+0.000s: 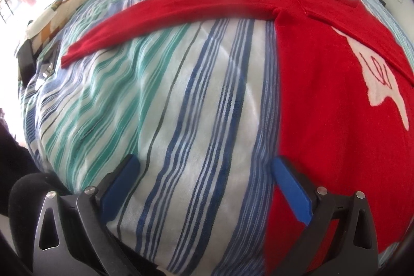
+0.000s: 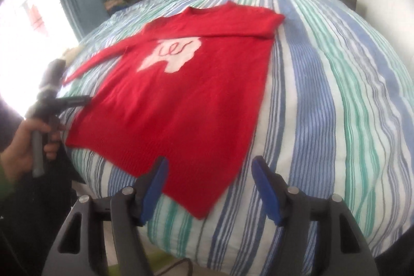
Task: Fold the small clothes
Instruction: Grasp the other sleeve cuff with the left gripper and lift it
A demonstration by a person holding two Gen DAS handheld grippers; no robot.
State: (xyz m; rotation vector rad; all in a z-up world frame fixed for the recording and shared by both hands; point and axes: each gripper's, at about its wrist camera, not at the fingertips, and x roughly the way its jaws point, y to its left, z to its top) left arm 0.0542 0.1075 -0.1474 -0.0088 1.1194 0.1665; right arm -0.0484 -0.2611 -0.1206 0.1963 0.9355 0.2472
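A striped bedspread [image 2: 323, 84] covered the bed, and I saw the red sweater [image 2: 181, 100] lying flat on it, one sleeve folded across the chest, the other stretched out. My left gripper [image 1: 204, 172] and right gripper [image 2: 209, 172] both stood wide open, holding nothing, at the sweater's hem.

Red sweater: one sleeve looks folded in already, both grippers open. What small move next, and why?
Probably take the left gripper to the outstretched sleeve's cuff and grasp it. The other sleeve already lies folded across the red sweater, while this one still stretches out over the striped bedspread. Both grippers are open and hold nothing.
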